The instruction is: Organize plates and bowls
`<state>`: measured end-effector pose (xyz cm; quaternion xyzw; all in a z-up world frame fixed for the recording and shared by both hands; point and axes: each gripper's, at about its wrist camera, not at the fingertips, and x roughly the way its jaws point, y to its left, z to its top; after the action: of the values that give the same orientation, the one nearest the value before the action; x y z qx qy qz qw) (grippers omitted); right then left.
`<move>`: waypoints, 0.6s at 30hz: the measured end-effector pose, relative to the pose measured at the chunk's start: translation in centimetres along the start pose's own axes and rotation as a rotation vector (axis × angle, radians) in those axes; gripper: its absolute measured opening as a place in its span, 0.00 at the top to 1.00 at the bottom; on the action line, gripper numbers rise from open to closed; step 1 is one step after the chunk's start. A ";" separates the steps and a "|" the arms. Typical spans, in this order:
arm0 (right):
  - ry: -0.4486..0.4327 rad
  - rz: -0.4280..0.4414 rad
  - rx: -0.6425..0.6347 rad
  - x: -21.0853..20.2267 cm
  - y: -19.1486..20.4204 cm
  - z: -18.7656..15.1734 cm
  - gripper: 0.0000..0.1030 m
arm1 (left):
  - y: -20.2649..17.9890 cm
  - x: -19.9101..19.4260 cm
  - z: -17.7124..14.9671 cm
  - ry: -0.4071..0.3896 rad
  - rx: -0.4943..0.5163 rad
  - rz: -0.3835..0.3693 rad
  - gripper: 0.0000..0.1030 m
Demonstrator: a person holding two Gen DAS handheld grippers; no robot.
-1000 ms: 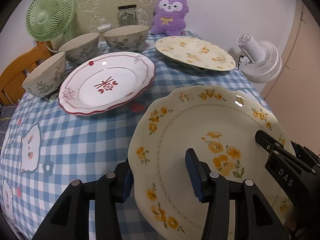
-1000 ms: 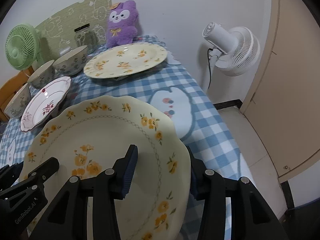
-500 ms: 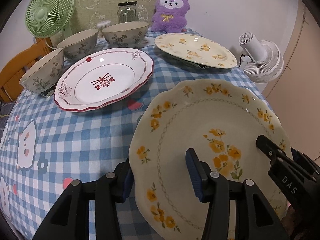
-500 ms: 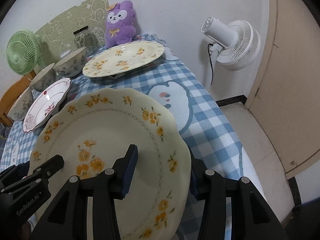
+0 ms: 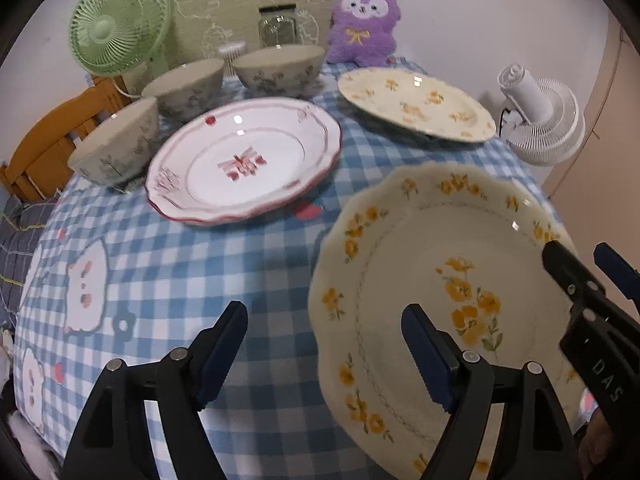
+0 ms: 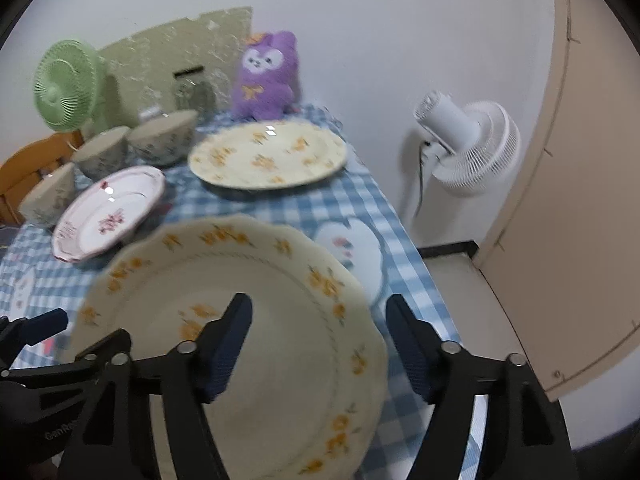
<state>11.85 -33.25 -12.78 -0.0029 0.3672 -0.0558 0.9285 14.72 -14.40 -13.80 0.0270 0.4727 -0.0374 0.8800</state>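
A cream plate with yellow flowers is held up over the near right of the table. My left gripper has its jaws either side of the plate's left rim, with a wide gap on the left side. My right gripper straddles the plate's right rim; whether it pinches the rim I cannot tell. A second yellow-flower plate lies at the far right. A white plate with a red rim lies mid-table. Three grey floral bowls stand behind it.
A green fan, a glass jar and a purple plush toy stand at the table's back. A white fan stands on the floor to the right. A wooden chair is at the left.
The plate has risen and tilted. My left gripper's jaws have spread wider apart around its left rim. Both views have shifted and blurred with the motion.
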 end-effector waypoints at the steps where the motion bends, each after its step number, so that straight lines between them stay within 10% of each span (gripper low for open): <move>1: -0.006 0.013 -0.005 -0.3 0.2 0.3 0.26 | 0.1 -0.4 0.1 -0.011 -0.003 0.010 0.17; 18: -0.085 0.100 0.025 -5.4 1.6 5.0 0.25 | 1.6 -6.4 2.7 -0.159 0.017 0.039 0.05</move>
<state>11.49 -31.29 -5.49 0.0246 0.3265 -0.0139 0.9448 13.58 -12.82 -7.00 0.0407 0.4006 -0.0263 0.9150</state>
